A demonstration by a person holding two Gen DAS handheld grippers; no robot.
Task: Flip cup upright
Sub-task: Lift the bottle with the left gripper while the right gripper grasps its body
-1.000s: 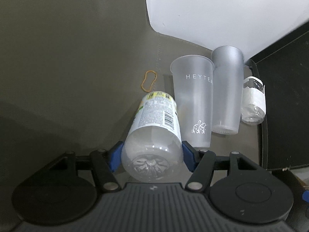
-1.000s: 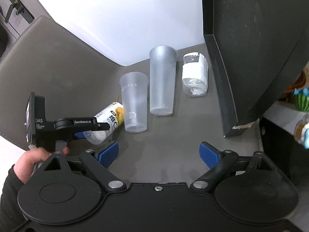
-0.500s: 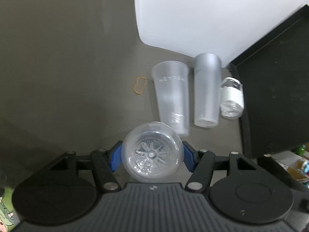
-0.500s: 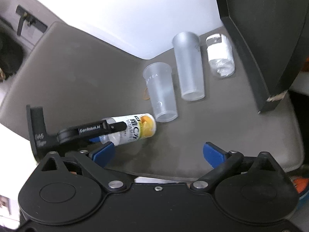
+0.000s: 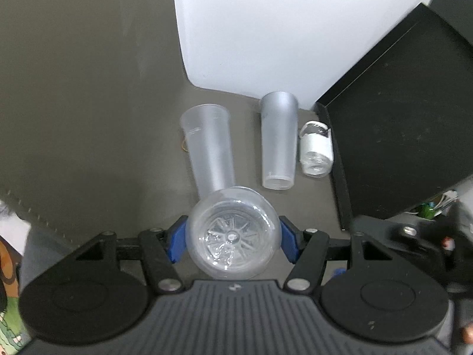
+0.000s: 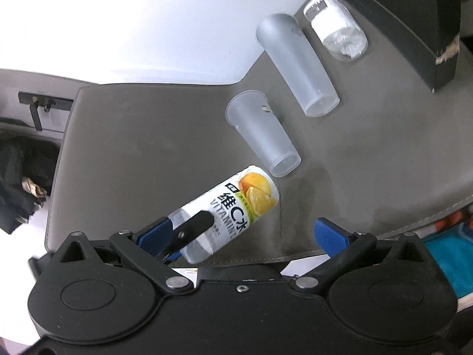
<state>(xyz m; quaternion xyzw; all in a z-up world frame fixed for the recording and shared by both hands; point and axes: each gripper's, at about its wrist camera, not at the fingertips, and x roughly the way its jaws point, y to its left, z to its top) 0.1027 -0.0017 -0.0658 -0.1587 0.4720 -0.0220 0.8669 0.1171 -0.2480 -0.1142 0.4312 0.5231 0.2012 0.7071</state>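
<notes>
My left gripper (image 5: 233, 236) is shut on a clear vitamin-drink bottle (image 5: 233, 238) near its base and holds it above the grey mat, tilted with its cap end forward; the right wrist view shows its orange label (image 6: 236, 210). Two frosted plastic cups lie on their sides on the mat: a shorter clear one (image 5: 210, 151) (image 6: 263, 133) and a taller grey one (image 5: 279, 142) (image 6: 297, 65). My right gripper (image 6: 236, 236) is open and empty, above the mat's near edge.
A small clear bottle with a white label (image 5: 314, 151) (image 6: 337, 32) lies beside a black box (image 5: 399, 136). A white wall panel (image 5: 280, 23) stands behind the cups. A yellow rubber band (image 5: 184, 145) peeks out beside the shorter cup.
My left gripper has lifted the bottle off the mat and drawn back from the cups. My right gripper has pulled back and tilted, staying open.
</notes>
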